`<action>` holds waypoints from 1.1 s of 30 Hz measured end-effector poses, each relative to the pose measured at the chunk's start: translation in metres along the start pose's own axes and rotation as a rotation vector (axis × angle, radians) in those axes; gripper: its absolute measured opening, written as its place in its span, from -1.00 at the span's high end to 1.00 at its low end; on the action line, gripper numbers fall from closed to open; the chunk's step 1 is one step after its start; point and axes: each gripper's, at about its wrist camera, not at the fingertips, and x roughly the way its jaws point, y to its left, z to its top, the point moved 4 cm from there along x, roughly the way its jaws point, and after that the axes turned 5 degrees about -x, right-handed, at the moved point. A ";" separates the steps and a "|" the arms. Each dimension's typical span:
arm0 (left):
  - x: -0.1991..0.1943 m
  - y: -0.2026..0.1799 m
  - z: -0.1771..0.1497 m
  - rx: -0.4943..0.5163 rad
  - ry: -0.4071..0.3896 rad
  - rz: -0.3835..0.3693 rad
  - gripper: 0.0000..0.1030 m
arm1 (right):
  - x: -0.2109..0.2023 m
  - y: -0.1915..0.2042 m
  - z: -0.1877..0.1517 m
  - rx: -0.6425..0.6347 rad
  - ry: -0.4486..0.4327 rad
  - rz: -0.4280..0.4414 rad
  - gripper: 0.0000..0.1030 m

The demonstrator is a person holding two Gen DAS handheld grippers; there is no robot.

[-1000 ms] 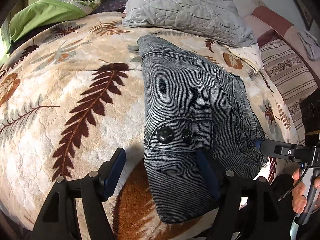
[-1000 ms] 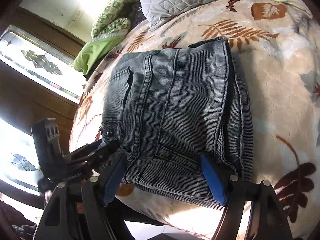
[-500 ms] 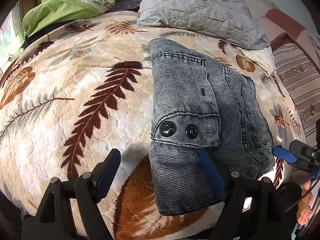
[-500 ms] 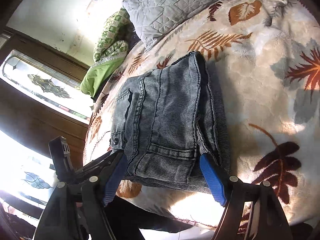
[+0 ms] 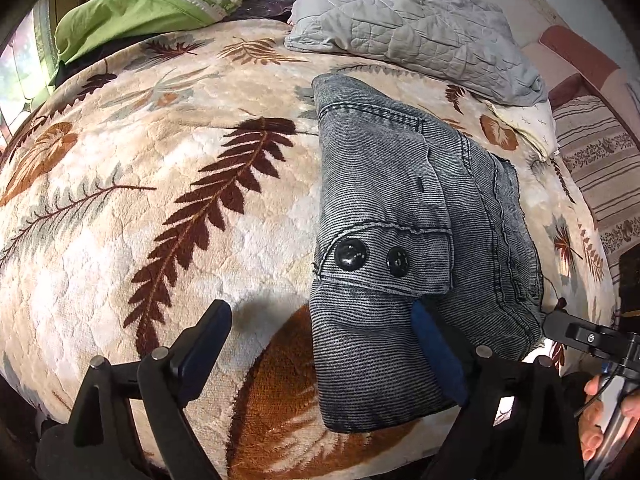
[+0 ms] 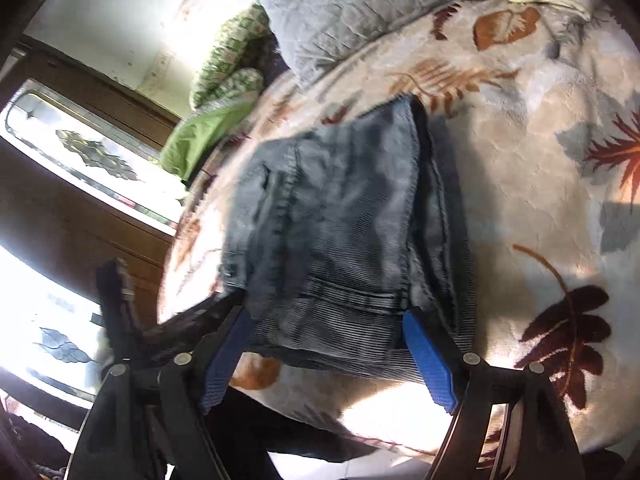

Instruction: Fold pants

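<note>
Denim pants lie folded on the leaf-print blanket; left gripper and right gripper jaws opening, releasing them.

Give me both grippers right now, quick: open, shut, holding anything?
Left gripper: open and opening wider, holding nothing; one finger lies against the folded jeans.
Right gripper: open, opening slightly, straddling the jeans' near edge without pinching it.
</note>
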 end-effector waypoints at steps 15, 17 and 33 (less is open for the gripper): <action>-0.008 -0.011 -0.004 0.056 -0.066 0.063 -0.87 | -0.012 -0.021 -0.011 0.112 -0.140 0.214 -0.58; -0.010 -0.010 -0.003 0.049 -0.063 0.060 -0.87 | -0.015 -0.021 -0.011 0.109 -0.148 0.225 -0.58; -0.020 0.001 0.005 -0.037 -0.056 0.024 -0.87 | -0.023 -0.036 -0.016 0.185 -0.183 0.292 -0.58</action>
